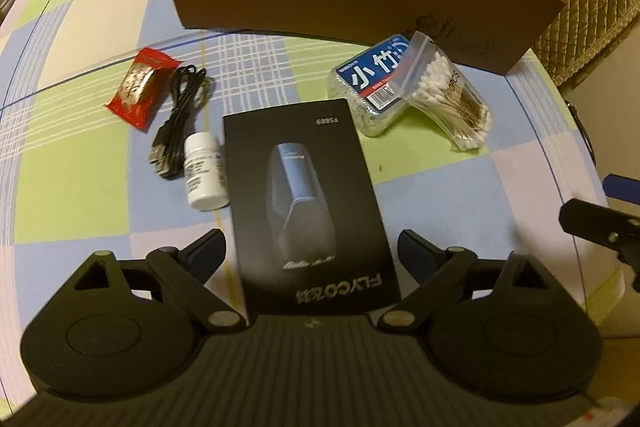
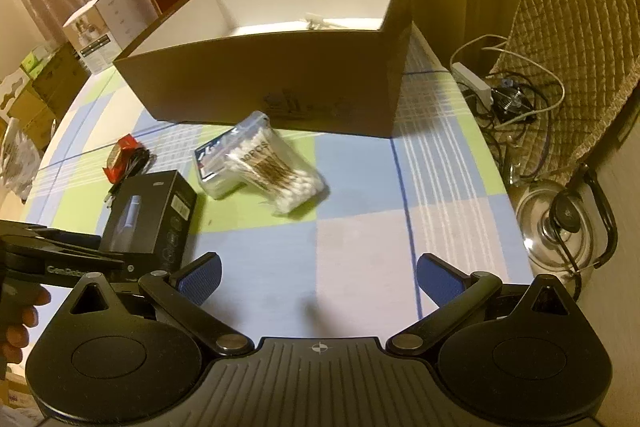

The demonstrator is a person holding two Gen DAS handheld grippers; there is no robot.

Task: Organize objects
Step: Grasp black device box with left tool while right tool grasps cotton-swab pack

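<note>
A black shaver box (image 1: 304,195) lies flat on the checked tablecloth (image 2: 360,227). My left gripper (image 1: 312,247) is open and straddles the box's near end, with its pads just clear of the sides. Left of the box lie a white bottle (image 1: 204,175), a black USB cable (image 1: 180,111) and a red snack packet (image 1: 142,87). A bag of cotton swabs (image 2: 276,171) leans on a clear case with a blue label (image 1: 376,83). Behind them stands an open brown carton (image 2: 280,75) with a small white item (image 2: 316,21) inside. My right gripper (image 2: 320,279) is open over bare cloth.
A steel kettle (image 2: 560,227) stands off the table's right edge, with a power strip and tangled cords (image 2: 474,81) behind it and a quilted chair back (image 2: 580,27). Cartons (image 2: 96,31) are stacked at the back left. A hand (image 2: 20,323) shows at the left.
</note>
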